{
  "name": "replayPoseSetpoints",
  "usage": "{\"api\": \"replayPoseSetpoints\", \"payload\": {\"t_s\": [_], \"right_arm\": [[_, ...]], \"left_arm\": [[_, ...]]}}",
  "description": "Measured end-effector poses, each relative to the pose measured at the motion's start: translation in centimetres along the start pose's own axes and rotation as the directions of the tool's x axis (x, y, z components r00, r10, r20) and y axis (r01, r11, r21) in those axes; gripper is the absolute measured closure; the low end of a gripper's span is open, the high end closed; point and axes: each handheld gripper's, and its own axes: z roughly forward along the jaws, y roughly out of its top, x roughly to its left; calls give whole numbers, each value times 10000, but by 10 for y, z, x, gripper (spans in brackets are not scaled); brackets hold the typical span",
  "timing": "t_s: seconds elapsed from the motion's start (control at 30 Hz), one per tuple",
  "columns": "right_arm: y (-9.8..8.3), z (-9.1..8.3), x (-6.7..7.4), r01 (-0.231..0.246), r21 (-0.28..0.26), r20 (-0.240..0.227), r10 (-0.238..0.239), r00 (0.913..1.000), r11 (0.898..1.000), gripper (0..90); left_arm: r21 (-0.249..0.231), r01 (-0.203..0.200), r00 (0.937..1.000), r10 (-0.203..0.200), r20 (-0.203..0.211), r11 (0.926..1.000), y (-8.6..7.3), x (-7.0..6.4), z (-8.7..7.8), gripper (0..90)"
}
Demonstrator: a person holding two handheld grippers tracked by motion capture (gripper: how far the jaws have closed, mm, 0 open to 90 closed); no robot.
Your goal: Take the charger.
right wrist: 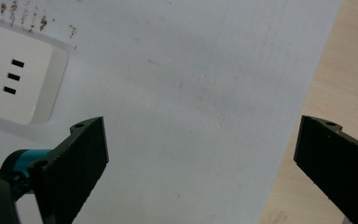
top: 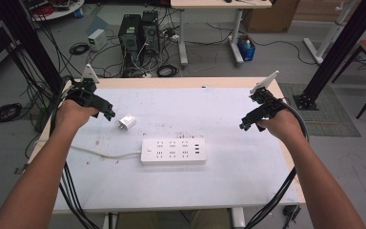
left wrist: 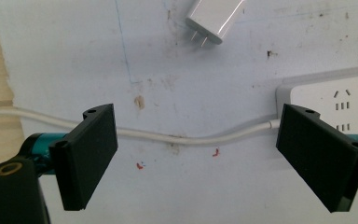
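Note:
A white power strip (top: 173, 151) lies flat in the middle of the table, its white cord (top: 102, 153) running off to the left edge. A small white plug adapter (top: 127, 122) lies on its side just behind the strip's left end. My left gripper (top: 107, 113) hovers open right beside the adapter, on its left. In the left gripper view the adapter (left wrist: 214, 21) sits ahead of the wide-apart jaws, the cord (left wrist: 186, 138) crosses between them and the strip (left wrist: 335, 95) shows at right. My right gripper (top: 246, 125) hangs open over the table's right side, with the strip's end (right wrist: 14, 77) at upper left.
The table top is a white sheet (top: 248, 157) on a wooden board (top: 171, 82); its right wooden edge (right wrist: 345, 70) is close to the right gripper. Black cables trail from both grippers off the table's sides. Computers and cable coils stand on the floor behind.

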Motion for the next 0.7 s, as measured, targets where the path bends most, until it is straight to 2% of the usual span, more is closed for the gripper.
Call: {"api": "replayPoseSetpoints", "payload": {"t_s": [0.17,0.23,0.3,0.37,0.47,0.5,0.53,0.57,0.6,0.63,0.7], "right_arm": [[0,0,0,41,7,-6,-41,10000,10000,22],[1,1,1,78,-43,-2,-78,10000,10000,22],[0,0,0,106,-68,-36,-106,9999,9999,22],[0,-1,0,141,-144,-35,-142,9999,9998,22],[-1,-1,-2,100,-136,-46,-101,9999,9999,22],[-1,-1,-2,100,-136,-46,-101,9999,9999,22],[-1,-1,-2,81,-147,-29,-81,10000,9999,22],[-1,-1,-2,81,-147,-29,-81,10000,9999,22],[0,-1,-3,214,-130,-8,-214,9998,9997,22],[0,-1,-2,243,-156,-91,-244,9997,9996,22],[0,-1,0,341,-143,-219,-344,9992,9993,22]], "left_arm": [[-82,-149,9999,149,75,9999,1,-1,0,125],[-158,-555,9980,560,295,9983,4,-3,-1,126],[-487,-979,9944,997,344,9940,6,-4,-2,126],[-755,-1721,9842,1748,294,9822,8,-7,-1,125],[-918,-2734,9606,2767,253,9575,11,-11,1,125],[-918,-2734,9606,2767,253,9575,11,-11,1,125],[-962,-3111,9481,3157,368,9455,13,-11,3,125],[-962,-3111,9481,3157,368,9455,13,-11,3,125],[-1259,-3535,9295,3632,637,9269,18,-11,6,126],[-1397,-3623,9239,3749,770,9215,19,-10,7,126],[-1579,-3917,9067,4095,1013,9064,24,-9,10,126]]}}
